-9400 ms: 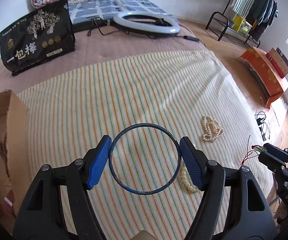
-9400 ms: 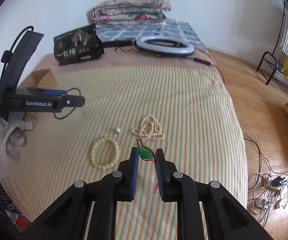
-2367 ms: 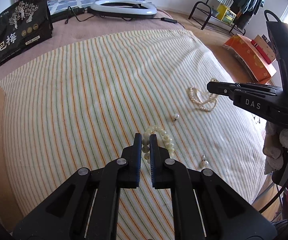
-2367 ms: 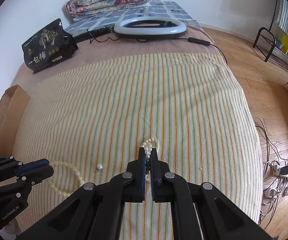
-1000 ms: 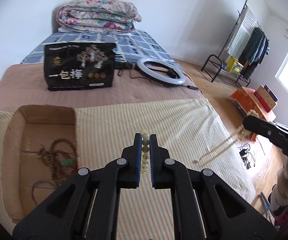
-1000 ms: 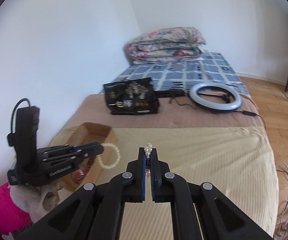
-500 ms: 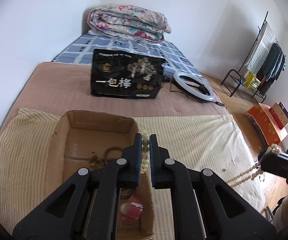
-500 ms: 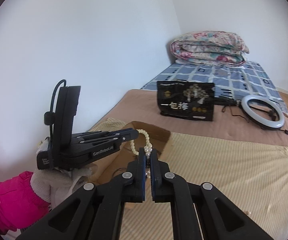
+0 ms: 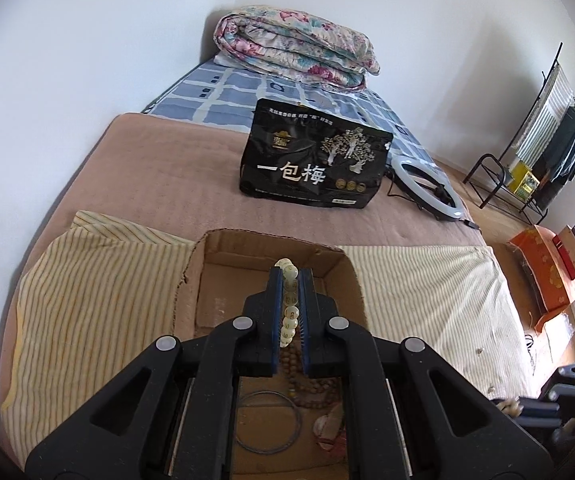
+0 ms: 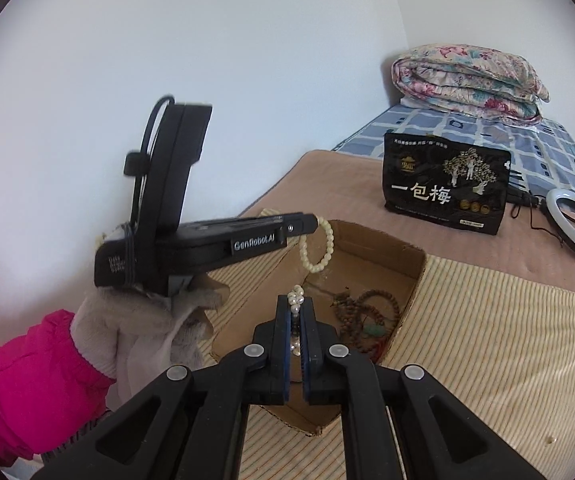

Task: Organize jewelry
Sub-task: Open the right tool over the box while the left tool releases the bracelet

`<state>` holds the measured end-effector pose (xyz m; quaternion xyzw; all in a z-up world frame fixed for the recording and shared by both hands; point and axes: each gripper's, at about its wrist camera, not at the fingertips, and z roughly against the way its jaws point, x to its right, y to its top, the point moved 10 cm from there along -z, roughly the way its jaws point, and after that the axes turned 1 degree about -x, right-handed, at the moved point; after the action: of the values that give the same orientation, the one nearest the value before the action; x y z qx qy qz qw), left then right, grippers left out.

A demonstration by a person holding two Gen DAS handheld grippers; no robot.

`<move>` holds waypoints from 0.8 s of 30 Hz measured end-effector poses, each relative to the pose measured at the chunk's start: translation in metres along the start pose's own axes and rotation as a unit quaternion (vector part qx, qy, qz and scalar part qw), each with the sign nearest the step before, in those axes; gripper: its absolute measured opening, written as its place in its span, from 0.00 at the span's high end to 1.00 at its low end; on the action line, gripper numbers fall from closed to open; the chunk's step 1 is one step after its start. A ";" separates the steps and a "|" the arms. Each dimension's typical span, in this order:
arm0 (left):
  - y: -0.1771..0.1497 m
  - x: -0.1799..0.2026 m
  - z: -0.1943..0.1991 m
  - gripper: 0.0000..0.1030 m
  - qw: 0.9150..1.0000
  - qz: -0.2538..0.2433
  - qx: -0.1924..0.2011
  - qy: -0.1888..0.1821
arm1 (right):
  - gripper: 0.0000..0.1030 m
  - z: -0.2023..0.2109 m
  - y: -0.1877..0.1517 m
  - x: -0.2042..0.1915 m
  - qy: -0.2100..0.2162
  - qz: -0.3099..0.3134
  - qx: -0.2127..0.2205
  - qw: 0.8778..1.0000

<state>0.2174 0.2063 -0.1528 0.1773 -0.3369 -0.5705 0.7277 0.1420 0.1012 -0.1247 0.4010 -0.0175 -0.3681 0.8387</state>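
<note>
Cardboard box [image 9: 191, 280] below, I should lower both clamped tools, left [image 9: 290, 276] gripping bracelet [image 9: 290, 304], right [image 10: 296, 304] gripping pearls [image 10: 297, 300], before releasing.

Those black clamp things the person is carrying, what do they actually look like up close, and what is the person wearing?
Each gripper, left and right, is matte black plastic: two angular arms with silver rivets, ending in straight fingers lined with blue pads. The left one carries white "GenRobot.AI" lettering, an upright black block at the rear and a looped black cable. The left hand wears a pale grey knit glove below a bright pink sleeve.
</note>
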 end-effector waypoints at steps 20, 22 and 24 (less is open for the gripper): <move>-0.001 -0.012 -0.044 0.95 0.999 -0.004 -0.034 0.034 | 0.76 -0.052 -0.052 0.000 0.004 0.005 -0.082 0.997; 0.000 -0.010 -0.043 0.95 0.999 -0.005 -0.033 0.032 | 0.68 -0.050 -0.052 0.002 -0.003 0.007 -0.080 0.997; 0.001 -0.010 -0.042 0.95 0.999 -0.008 -0.030 0.036 | 0.68 -0.049 -0.052 0.002 -0.005 0.008 -0.080 0.997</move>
<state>0.2460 0.2104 -0.1846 0.1784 -0.2914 -0.5793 0.7401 0.1284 0.1108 -0.1936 0.3311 0.0048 -0.3632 0.8709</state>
